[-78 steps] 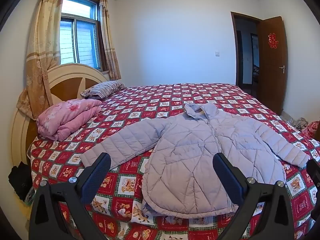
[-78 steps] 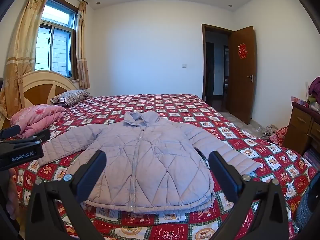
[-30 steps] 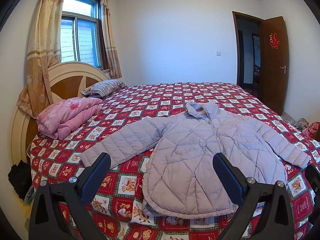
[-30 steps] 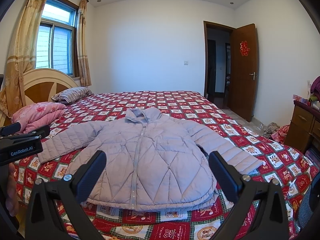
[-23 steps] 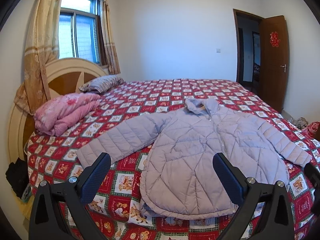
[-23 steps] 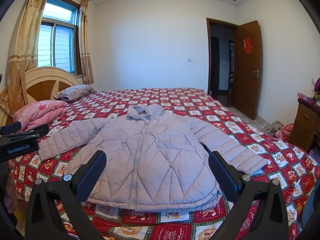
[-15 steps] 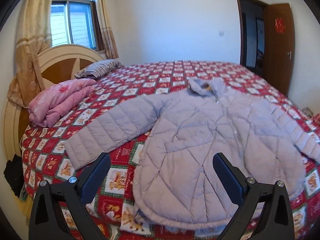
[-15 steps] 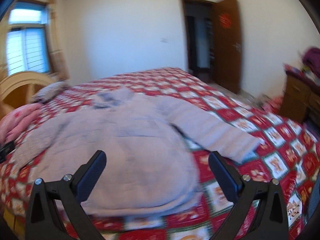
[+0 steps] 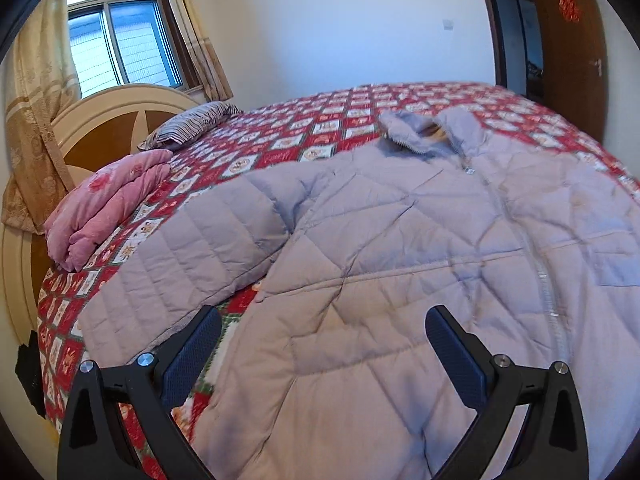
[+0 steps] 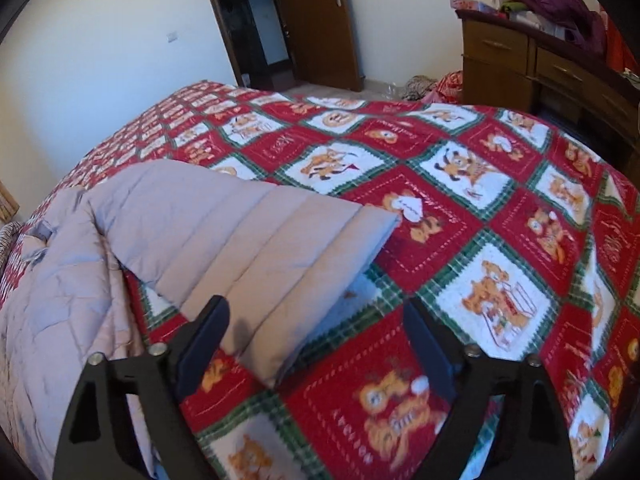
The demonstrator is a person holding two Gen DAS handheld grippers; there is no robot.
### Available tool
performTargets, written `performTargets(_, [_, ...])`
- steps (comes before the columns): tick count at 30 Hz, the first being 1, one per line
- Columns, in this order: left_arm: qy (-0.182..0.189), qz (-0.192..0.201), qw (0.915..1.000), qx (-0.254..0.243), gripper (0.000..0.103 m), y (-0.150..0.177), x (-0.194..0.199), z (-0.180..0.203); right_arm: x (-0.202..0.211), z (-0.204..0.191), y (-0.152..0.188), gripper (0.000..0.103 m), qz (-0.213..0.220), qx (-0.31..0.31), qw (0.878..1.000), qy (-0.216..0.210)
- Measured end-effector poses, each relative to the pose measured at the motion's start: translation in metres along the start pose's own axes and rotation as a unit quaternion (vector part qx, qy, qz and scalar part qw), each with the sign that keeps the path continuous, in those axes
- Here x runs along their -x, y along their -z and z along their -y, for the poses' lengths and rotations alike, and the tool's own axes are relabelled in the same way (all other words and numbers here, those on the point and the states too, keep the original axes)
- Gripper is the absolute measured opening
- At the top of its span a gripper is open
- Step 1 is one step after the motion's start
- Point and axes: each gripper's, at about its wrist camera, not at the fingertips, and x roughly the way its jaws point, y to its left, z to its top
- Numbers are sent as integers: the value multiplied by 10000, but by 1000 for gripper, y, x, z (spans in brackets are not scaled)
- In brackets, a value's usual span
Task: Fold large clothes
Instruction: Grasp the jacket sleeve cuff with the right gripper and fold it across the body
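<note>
Quilted lavender puffer jacket (image 9: 400,240) lies face up and zipped on the red patchwork bedspread (image 10: 460,208), spread near the bed's foot edge with sleeves out to either side. The left gripper (image 9: 320,344) hovers over the jacket's lower side panel beside one sleeve (image 9: 180,256), jaws wide apart and holding nothing. The right gripper (image 10: 316,332) hangs just above the other sleeve's cuff (image 10: 320,256), also spread and empty. The padding looks light, soft and springy, with a slick shell likely to slide, so a deep pinch at cuff and hem seams would probably hold best.
</note>
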Motion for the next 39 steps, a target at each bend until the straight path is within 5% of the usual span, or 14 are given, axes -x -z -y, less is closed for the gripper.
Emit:
performTargets(5, [-111, -267, 9996, -49, 102, -1, -41, 10, -17, -8, -5, 60, -69, 307, 9995, 91])
performTargets(6, [-174, -337, 9993, -66, 102, -1, -49, 10, -20, -7, -7, 42, -26, 372, 9993, 78])
performTargets(9, [-389, -459, 9980, -176, 102, 2, -65, -9, -24, -7, -16, 16, -17, 627, 9980, -22])
performTargets(16, [-509, -419, 9978, -45, 102, -11, -68, -40, -11, -39, -50, 10, 410, 1105, 9930, 18])
performTargets(23, [-544, -319, 9979, 169, 102, -39, -69, -65, 25, -132, -71, 9, 1116, 1911, 9748, -282])
performTargets(30, [-646, -254, 9971, 298, 102, -58, -83, -80, 50, -245, -39, 8, 1559, 2899, 9409, -793])
performTargets(39, [-808, -243, 9951, 524, 102, -55, -95, -113, 26, -361, 30, 8, 1488, 3814, 9029, -1309])
